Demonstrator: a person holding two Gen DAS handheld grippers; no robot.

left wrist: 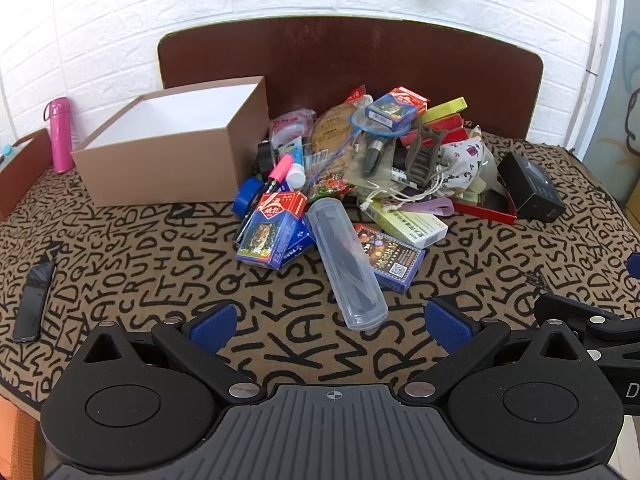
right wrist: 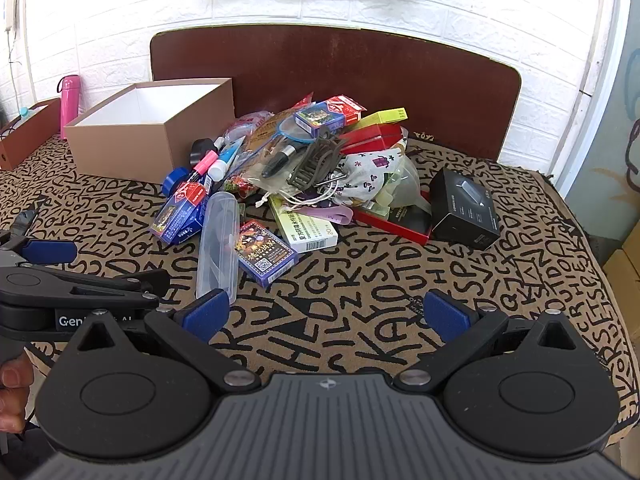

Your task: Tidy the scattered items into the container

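Observation:
An open, empty brown cardboard box (left wrist: 172,160) (right wrist: 132,148) stands at the back left of the table. To its right lies a pile of small items: a clear plastic tube case (left wrist: 346,262) (right wrist: 218,236), card boxes (left wrist: 394,260) (right wrist: 264,254), a floral pouch (left wrist: 464,160) (right wrist: 368,174), a grey hair claw (left wrist: 424,152) (right wrist: 316,162) and a black box (left wrist: 530,186) (right wrist: 466,210). My left gripper (left wrist: 330,324) is open and empty, just in front of the tube case. My right gripper (right wrist: 326,314) is open and empty, in front of the pile.
A pink bottle (left wrist: 60,134) (right wrist: 69,104) stands left of the box beside a brown tray (left wrist: 22,168). A black flat object (left wrist: 34,300) lies at the table's left. A brown board (left wrist: 352,72) and white brick wall stand behind.

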